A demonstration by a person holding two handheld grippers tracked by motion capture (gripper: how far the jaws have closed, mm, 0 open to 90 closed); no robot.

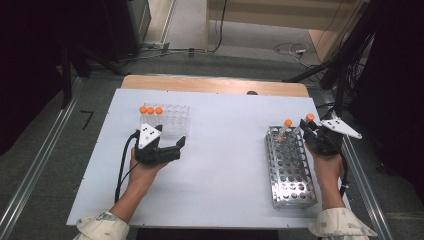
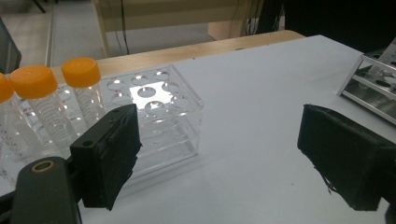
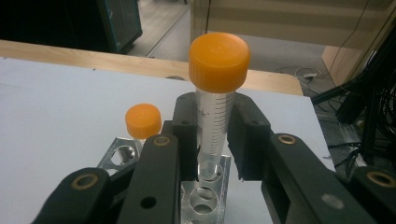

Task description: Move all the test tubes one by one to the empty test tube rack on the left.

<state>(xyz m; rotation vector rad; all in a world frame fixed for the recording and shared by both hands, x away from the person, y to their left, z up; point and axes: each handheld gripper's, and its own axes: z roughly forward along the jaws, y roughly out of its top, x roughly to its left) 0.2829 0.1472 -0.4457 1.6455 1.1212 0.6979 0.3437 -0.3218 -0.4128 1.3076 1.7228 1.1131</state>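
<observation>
A person's right claw [image 3: 212, 140] is clamped on an orange-capped tube [image 3: 215, 100], holding it upright over the far end of the metal rack [image 1: 292, 170], its lower end just at a hole there. A second capped tube [image 1: 287, 123] stands in the rack beside the held one. Well to the left of the rack, the left claw [image 1: 176, 145] rests with its jaws wide apart and nothing between them, just in front of a clear plastic rack [image 2: 159, 112] where three more orange-capped tubes [image 2: 81, 86] stand along the side away from the metal rack.

The work looks like moving tubes between the two racks. To do this step well, the tube should travel straight along its own axis until its tip is free of, or seated in, the hole; any tilt could snag it on the rack's plates or tip the neighbouring tube. The grip sits below the cap, which seems secure enough if the hand moves slowly.

The held tube's tip is hidden behind the claw's pads, so whether it is clear of the hole cannot be told. The clear rack's leftmost tube is cut off in the left gripper view, and any contents in the tubes are hard to make out.
</observation>
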